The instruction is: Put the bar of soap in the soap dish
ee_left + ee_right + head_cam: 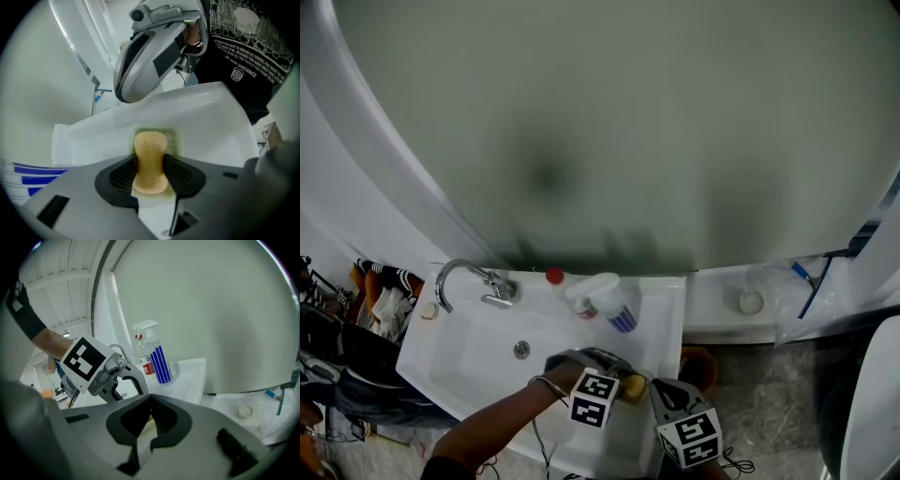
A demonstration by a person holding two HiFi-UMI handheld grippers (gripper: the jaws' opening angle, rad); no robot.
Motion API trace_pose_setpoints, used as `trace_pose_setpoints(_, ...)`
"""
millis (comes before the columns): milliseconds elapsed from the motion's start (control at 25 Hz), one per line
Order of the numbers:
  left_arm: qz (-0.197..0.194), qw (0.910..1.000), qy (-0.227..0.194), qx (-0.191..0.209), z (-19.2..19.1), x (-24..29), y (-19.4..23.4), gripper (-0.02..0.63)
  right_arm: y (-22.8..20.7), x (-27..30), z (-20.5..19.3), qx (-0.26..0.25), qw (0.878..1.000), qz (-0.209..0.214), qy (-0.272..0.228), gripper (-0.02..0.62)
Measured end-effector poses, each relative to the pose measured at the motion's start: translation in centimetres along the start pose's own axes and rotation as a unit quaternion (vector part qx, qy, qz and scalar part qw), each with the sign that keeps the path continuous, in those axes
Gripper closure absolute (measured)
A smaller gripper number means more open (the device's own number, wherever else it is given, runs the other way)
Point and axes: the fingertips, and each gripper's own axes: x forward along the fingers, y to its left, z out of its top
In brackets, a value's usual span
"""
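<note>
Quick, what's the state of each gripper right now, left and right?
Left gripper: jaws closed on the bar of soap.
Right gripper: jaws closed, holding nothing.

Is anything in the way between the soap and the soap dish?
No, nothing visible is. The left gripper holds the soap right over the soap dish, and the part of the dish that shows around it is bare.
</note>
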Motion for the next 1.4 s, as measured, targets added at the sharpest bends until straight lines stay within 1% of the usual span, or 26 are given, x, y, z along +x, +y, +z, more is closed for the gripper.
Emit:
trace_pose_setpoints(200, -0.005, 0.9999, 0.002, -0.010, -0.1, 0.1, 0.0, 0.416, -0.4, -0.1, -0.2, 0.004, 1.000, -0.004, -0.001, 0.584)
trace_pose_setpoints(320, -0.012, 0.9995, -0.001, -0.030, -0.5, 0.0, -0.1, 0.402, -0.4, 0.1, -0.2, 0.007, 1.000, -0.001, -0.001, 0.584)
trace_pose_setpoints(400, -0.009, 0.9988, -0.003, -0.048, -0.9, -0.2, 0.1, 0.396, -0.4, 0.0, -0.1, 0.008, 1.000, 0.000, 0.001, 0.584)
trace_pose_setpoints(560, 0.018, 0.9946, -0.025, -0.099, -1.3, -1.1, 0.7, 0.396, -0.1, 0.0, -0.2, 0.009, 1.000, 0.006, 0.002, 0.584)
trace_pose_setpoints(640, 0.036, 0.9902, -0.043, -0.128, -1.2, -1.8, 1.1, 0.396, 0.1, 0.1, -0.2, 0.009, 1.000, 0.011, 0.004, 0.584)
trace_pose_setpoints(800, 0.079, 0.9793, -0.071, -0.172, -0.9, -3.2, 1.7, 0.397, 0.8, 0.1, -0.3, 0.009, 1.000, 0.021, 0.007, 0.584)
trace_pose_setpoints(880, 0.100, 0.9704, -0.089, -0.201, -0.6, -3.8, 2.0, 0.414, 1.1, -0.1, -0.5, 0.004, 1.000, 0.024, 0.007, 0.584)
trace_pose_setpoints(960, 0.117, 0.9572, -0.112, -0.240, -0.4, -4.5, 2.1, 0.438, 1.5, -0.3, -0.6, -0.001, 1.000, 0.025, 0.004, 0.584)
trace_pose_setpoints(1040, 0.127, 0.9448, -0.132, -0.272, 0.0, -5.1, 1.9, 0.445, 1.9, -0.7, -0.4, -0.002, 1.000, 0.025, -0.001, 0.584)
trace_pose_setpoints(1160, 0.136, 0.9298, -0.156, -0.305, 0.4, -5.8, 1.3, 0.456, 2.6, -1.1, -0.3, -0.004, 1.000, 0.023, -0.004, 0.584)
trace_pose_setpoints(1200, 0.141, 0.9219, -0.168, -0.319, 0.5, -6.0, 1.2, 0.468, 2.9, -1.2, -0.3, -0.005, 1.000, 0.022, -0.005, 0.584)
trace_pose_setpoints(1240, 0.149, 0.9119, -0.181, -0.337, 0.6, -6.3, 1.1, 0.487, 3.1, -1.3, -0.3, -0.007, 1.000, 0.021, -0.006, 0.584)
trace_pose_setpoints(1320, 0.172, 0.8897, -0.205, -0.370, 0.6, -6.8, 0.8, 0.517, 3.5, -1.7, -0.5, -0.008, 1.000, 0.016, -0.008, 0.584)
trace_pose_setpoints(1400, 0.198, 0.8695, -0.222, -0.394, 0.6, -7.3, 0.4, 0.543, 4.0, -2.1, -0.7, -0.010, 1.000, 0.014, -0.009, 0.584)
